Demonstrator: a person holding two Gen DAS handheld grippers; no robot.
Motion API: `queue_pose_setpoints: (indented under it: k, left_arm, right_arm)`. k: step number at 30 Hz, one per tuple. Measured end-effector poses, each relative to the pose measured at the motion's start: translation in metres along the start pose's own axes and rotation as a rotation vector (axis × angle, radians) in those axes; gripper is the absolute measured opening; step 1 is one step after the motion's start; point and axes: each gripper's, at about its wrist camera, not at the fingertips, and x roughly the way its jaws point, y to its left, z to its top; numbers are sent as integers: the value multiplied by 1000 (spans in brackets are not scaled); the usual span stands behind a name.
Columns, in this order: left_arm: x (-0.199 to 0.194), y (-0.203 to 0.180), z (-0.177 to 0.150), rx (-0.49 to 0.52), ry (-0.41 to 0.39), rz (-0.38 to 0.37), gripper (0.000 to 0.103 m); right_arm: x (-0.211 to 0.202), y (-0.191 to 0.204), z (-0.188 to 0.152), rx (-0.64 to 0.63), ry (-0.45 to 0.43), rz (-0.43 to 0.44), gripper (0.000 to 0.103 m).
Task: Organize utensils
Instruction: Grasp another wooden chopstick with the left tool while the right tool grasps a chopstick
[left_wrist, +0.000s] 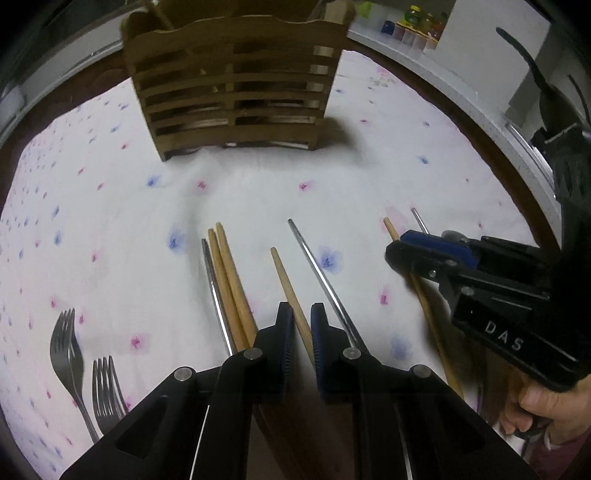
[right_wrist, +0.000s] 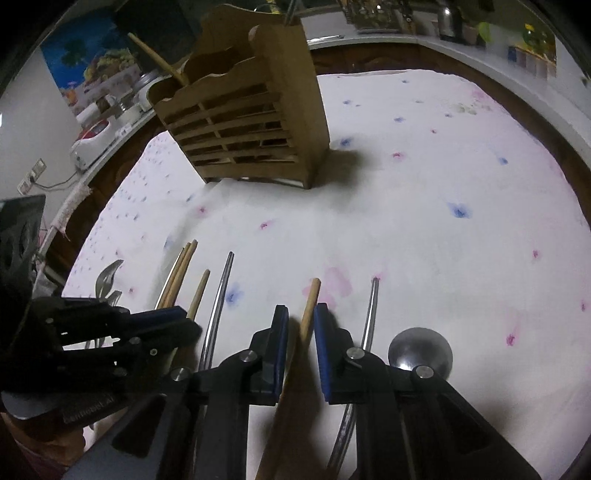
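A slatted wooden utensil holder (left_wrist: 232, 88) stands at the back of the floral cloth; it also shows in the right wrist view (right_wrist: 247, 129). My left gripper (left_wrist: 303, 325) is shut on a wooden chopstick (left_wrist: 286, 284). My right gripper (right_wrist: 301, 325) is shut on another wooden chopstick (right_wrist: 310, 302); it shows at the right of the left wrist view (left_wrist: 402, 251). Two more wooden chopsticks (left_wrist: 227, 277) and metal chopsticks (left_wrist: 314, 266) lie on the cloth. Two forks (left_wrist: 68, 347) lie at the left. A metal spoon (right_wrist: 419, 349) lies beside my right gripper.
A wooden stick (right_wrist: 159, 59) pokes out of the holder's left compartment. The cloth (left_wrist: 388, 147) covers a round dark table. A counter with jars (left_wrist: 417, 26) runs behind. A white appliance (right_wrist: 92, 142) sits on the counter at left.
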Motion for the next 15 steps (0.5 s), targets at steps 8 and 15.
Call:
queue_pose_setpoints:
  k: [8,15]
  left_arm:
    - [-6,-14,-9,50,-24,43,6]
    - [-47,-5,-23,10,-92,-16,5]
  right_arm:
    - [-12,-9,-3,87,-31,68,6]
    - [-60,-6,-7,112,-116,125,5]
